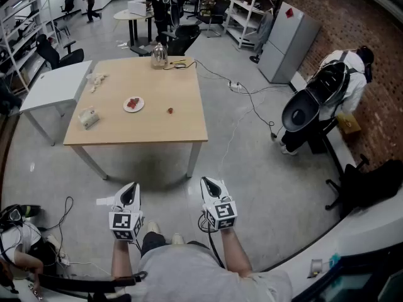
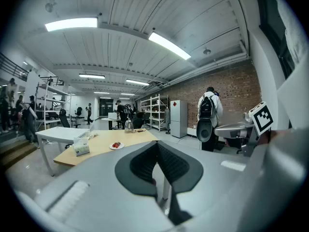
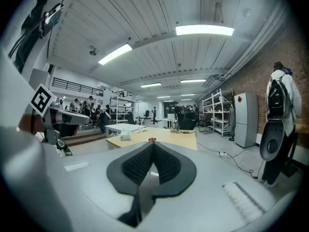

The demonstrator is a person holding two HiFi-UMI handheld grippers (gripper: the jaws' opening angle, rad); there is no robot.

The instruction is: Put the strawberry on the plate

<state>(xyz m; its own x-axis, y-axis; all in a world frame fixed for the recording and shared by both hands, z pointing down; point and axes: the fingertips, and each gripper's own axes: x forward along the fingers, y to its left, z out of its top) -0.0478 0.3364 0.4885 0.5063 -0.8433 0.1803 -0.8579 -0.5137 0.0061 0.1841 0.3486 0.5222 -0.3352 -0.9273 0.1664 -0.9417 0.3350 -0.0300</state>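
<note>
1 strawberry (image 1: 169, 111), 1 plate (image 1: 141, 106); L gripper (image 1: 130, 194), R gripper (image 1: 211, 186): jaws pressed together, empty.

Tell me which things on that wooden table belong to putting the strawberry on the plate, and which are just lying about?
For the job:
- strawberry
- plate
- left gripper and right gripper, jaws shut and empty

Just lying about:
- tissue box
- kettle
- crumpled white paper
- cable

strawberry (image 1: 169, 111) right of plate (image 1: 133, 104), both on table (image 1: 165, 129)
</note>
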